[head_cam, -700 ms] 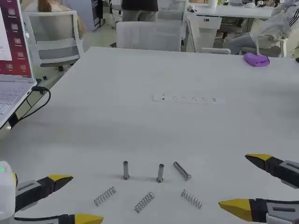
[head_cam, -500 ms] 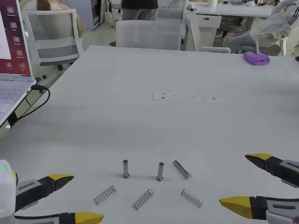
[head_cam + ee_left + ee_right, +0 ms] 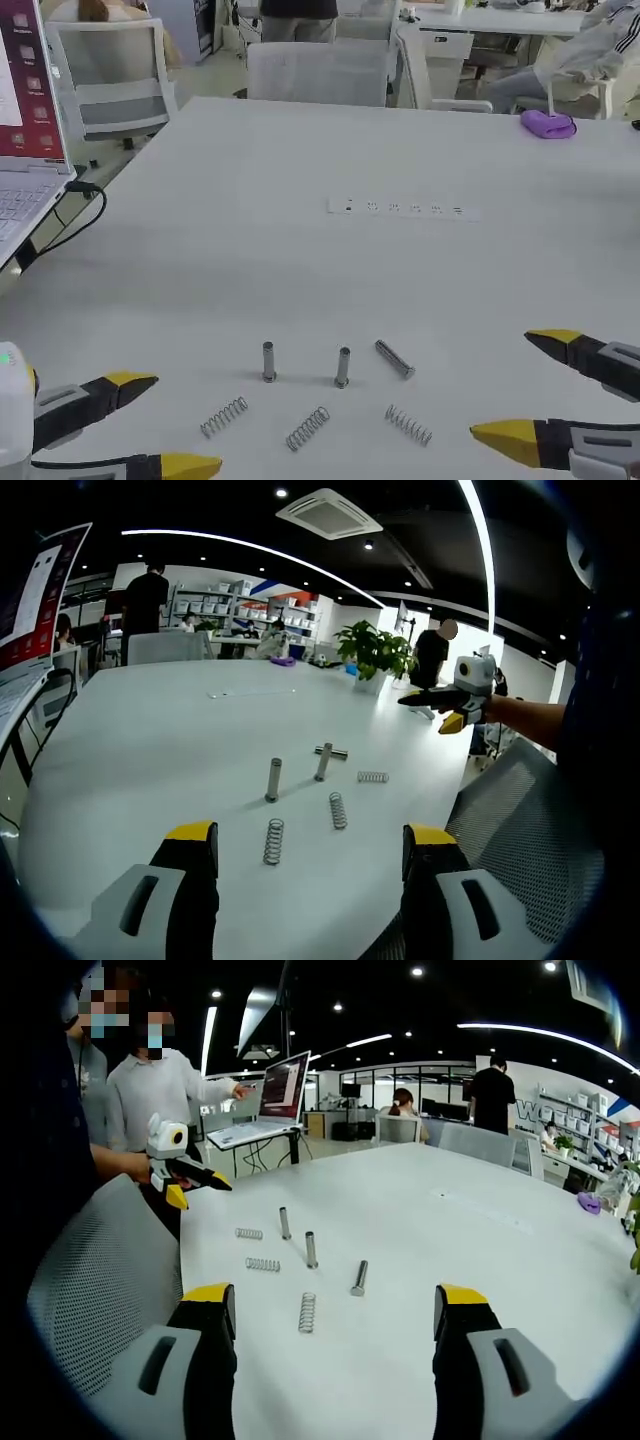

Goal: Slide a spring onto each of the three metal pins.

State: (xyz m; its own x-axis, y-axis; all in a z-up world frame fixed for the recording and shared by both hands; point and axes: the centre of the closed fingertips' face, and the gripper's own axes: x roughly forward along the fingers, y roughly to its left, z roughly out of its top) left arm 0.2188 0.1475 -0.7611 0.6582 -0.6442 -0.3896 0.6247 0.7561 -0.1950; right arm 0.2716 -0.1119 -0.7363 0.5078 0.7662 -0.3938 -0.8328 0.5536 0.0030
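Note:
Two metal pins (image 3: 268,361) (image 3: 343,367) stand upright near the white table's front edge, and a third pin (image 3: 394,359) lies on its side to their right. Three loose springs (image 3: 224,418) (image 3: 307,428) (image 3: 408,424) lie flat in a row just in front of the pins. My left gripper (image 3: 165,423) is open at the lower left, short of the springs, with nothing between its yellow tips. My right gripper (image 3: 525,388) is open at the lower right, also holding nothing. The left gripper view has the nearest spring (image 3: 274,841) ahead of the jaws; the right gripper view has another spring (image 3: 306,1312).
An open laptop (image 3: 20,120) with a black cable (image 3: 85,205) sits at the table's left edge. A flush socket strip (image 3: 395,209) lies mid-table, and a purple object (image 3: 548,124) at the far right. Chairs (image 3: 320,72) stand behind the table.

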